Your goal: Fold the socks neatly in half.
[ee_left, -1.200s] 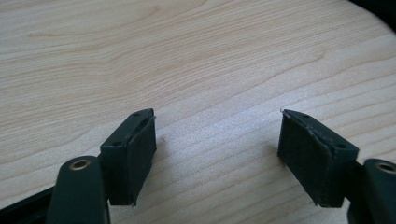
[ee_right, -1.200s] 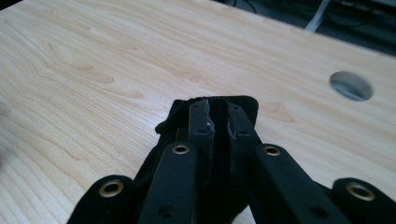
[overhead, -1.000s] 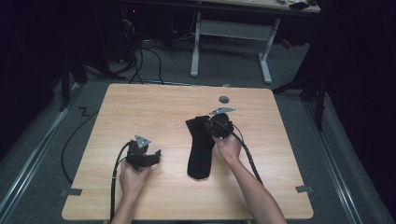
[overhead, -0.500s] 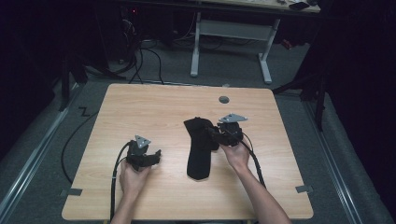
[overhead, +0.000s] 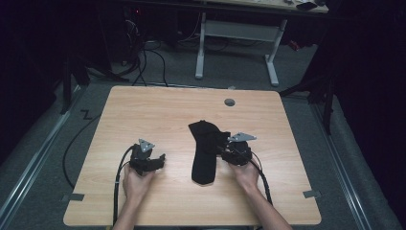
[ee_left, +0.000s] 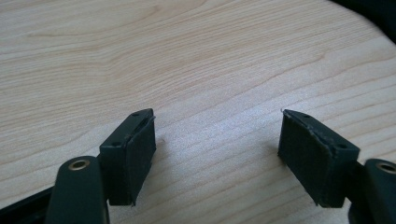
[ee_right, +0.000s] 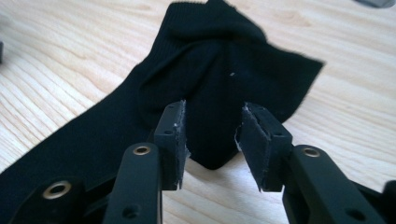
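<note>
A black sock (overhead: 205,155) lies lengthwise at the middle of the wooden table (overhead: 143,110), its upper part folded over to the right. My right gripper (overhead: 224,149) sits at the sock's right edge, pointing left at it. In the right gripper view a pointed fold of the sock (ee_right: 219,79) lies between the jaws of this gripper (ee_right: 212,133). The jaws have just been closing, but a gap shows on each side and the pads (ee_right: 175,140) do not press the cloth. My left gripper (overhead: 160,160) rests to the sock's left, open over bare wood (ee_left: 217,140).
A round grey grommet (overhead: 230,102) sits in the tabletop near its far edge. Tape marks (overhead: 74,197) lie at the near corners. Beyond the table stand white desk legs (overhead: 199,48) and floor cables (overhead: 143,57).
The right gripper came off the sock's upper end, opened, and moved nearer to the person along the sock's right edge. The sock's top now lies folded on the table. The left gripper kept still.
</note>
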### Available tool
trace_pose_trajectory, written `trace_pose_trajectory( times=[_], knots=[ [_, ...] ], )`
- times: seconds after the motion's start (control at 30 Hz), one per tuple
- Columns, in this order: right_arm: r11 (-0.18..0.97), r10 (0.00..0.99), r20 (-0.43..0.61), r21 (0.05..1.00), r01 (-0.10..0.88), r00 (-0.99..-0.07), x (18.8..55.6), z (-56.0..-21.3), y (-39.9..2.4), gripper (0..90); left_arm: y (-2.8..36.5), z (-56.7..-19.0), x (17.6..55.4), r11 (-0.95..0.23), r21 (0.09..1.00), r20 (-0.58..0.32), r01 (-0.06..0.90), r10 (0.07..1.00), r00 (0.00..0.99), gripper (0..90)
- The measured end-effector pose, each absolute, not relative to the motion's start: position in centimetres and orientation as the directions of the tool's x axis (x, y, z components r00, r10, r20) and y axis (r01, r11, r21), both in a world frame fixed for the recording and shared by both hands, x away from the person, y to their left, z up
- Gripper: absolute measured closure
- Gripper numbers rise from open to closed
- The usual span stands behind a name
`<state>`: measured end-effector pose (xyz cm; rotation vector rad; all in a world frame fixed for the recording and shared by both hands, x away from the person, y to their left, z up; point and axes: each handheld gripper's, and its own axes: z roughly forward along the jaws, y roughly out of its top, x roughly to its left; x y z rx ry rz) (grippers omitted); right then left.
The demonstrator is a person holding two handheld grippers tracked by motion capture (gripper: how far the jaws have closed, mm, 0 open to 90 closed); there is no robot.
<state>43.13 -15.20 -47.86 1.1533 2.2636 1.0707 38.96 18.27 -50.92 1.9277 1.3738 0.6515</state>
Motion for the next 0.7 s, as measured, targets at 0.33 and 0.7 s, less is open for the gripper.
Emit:
trace_pose_trajectory(
  times=[0.33, 0.7],
  knots=[
    [0.428, 0.813, -0.045, 0.722, 0.543, -0.580, 44.4, -49.9, -14.1, 77.3, 17.8, -50.7, 38.4, -0.207, 0.772, -0.024, 0.602, 0.936, 0.352, 32.3],
    [0.468, 0.785, -0.077, 0.723, 0.508, -0.614, 44.4, -49.3, -14.5, 90.0, 11.1, -49.8, 37.7, -0.313, 0.767, -0.031, 0.561, 0.854, 0.520, 31.4]
  ],
)
